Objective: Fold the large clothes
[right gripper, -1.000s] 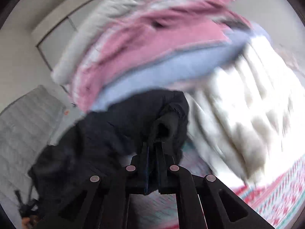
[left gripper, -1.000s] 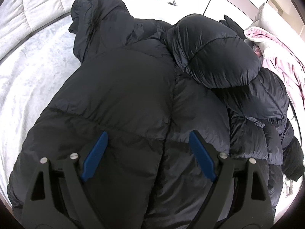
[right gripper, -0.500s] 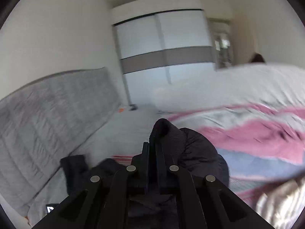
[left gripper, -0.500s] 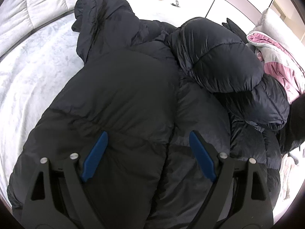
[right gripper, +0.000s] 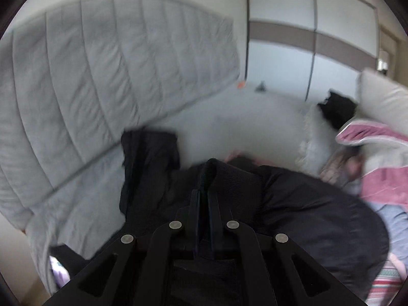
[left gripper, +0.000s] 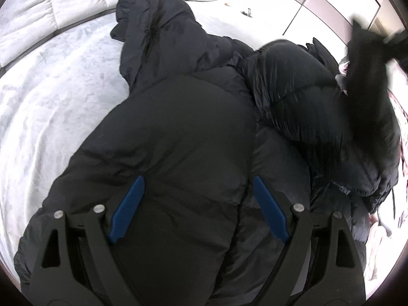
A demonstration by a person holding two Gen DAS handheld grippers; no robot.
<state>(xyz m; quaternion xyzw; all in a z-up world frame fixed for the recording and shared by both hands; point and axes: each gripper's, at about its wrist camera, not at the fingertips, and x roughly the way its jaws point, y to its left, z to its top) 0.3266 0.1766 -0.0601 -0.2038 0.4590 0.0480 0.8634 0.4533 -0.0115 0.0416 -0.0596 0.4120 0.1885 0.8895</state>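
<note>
Jacket cuff (right gripper: 229, 178) in right tool (right gripper: 204, 199), closed.

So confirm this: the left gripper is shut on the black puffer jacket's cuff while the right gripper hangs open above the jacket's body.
The sides are swapped. The right wrist view shows the right gripper shut on the cuff; the left gripper hangs open above the black puffer jacket.

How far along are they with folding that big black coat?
Early on. The black puffer jacket lies spread on the bed. In hand: the right claw pinches its knit cuff, lifting the sleeve. The left claw hovers open. Folding the body remains.
</note>
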